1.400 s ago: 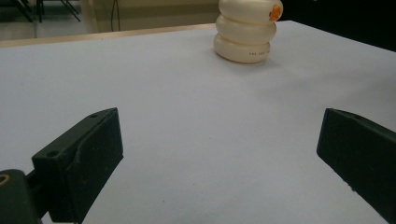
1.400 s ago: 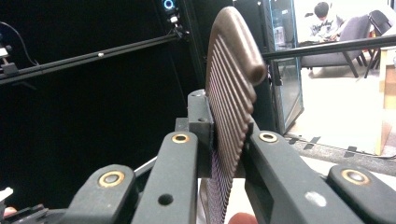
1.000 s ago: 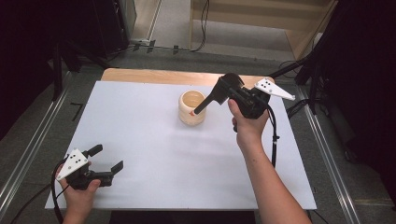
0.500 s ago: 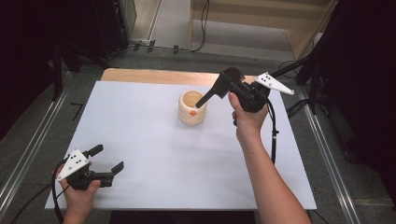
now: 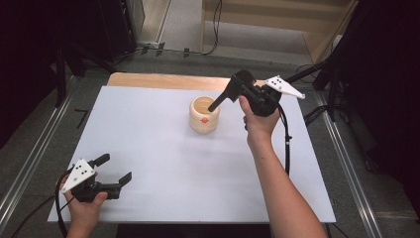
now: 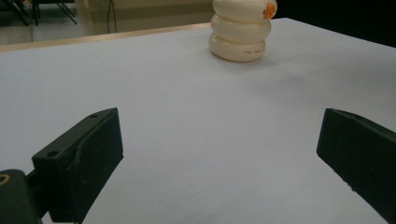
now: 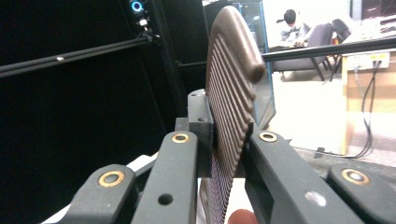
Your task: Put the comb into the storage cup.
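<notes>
R gripper point(image 5: 233, 94), jaws clamped on a ribbed brown comb point(image 7: 231, 93), hovers just right of the cream ringed cup point(image 5: 204, 115) mid-table, while L gripper point(image 5: 110, 173), jaws wide w/ nothing between, rests well away toward the near-left corner.

The ridged tool's point(image 7: 232, 93) lower end (inside the cup point(image 5: 204, 115)) is hidden
</notes>
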### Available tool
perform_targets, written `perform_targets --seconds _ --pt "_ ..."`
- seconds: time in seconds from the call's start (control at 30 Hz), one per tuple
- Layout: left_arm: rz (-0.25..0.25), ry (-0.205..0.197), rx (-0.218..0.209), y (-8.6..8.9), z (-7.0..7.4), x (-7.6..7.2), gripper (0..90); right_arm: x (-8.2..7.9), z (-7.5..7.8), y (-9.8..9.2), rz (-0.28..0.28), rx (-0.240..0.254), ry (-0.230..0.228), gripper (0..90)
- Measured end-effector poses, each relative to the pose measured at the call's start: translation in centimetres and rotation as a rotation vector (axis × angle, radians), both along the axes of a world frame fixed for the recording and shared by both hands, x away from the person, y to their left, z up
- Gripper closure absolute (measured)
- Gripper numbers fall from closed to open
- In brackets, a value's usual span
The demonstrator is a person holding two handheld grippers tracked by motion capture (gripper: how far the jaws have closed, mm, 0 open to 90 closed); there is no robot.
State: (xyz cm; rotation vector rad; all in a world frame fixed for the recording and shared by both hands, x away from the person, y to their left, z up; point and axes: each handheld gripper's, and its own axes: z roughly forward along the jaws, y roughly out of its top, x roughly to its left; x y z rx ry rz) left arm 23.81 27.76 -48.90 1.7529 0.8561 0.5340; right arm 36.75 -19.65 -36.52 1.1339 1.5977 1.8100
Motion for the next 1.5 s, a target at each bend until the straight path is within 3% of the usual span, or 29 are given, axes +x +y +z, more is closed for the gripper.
perform_targets --seconds 0.9,1.5 --pt "-0.002 -0.003 -0.023 0.3 0.1 0.0 0.0 2.3 -3.3 2.8 0.015 -0.043 0.079 82.8" --pt "-0.011 -0.009 -0.019 0.3 0.0 0.0 0.0 3.2 -5.5 3.0 0.008 -0.019 0.138 82.8"
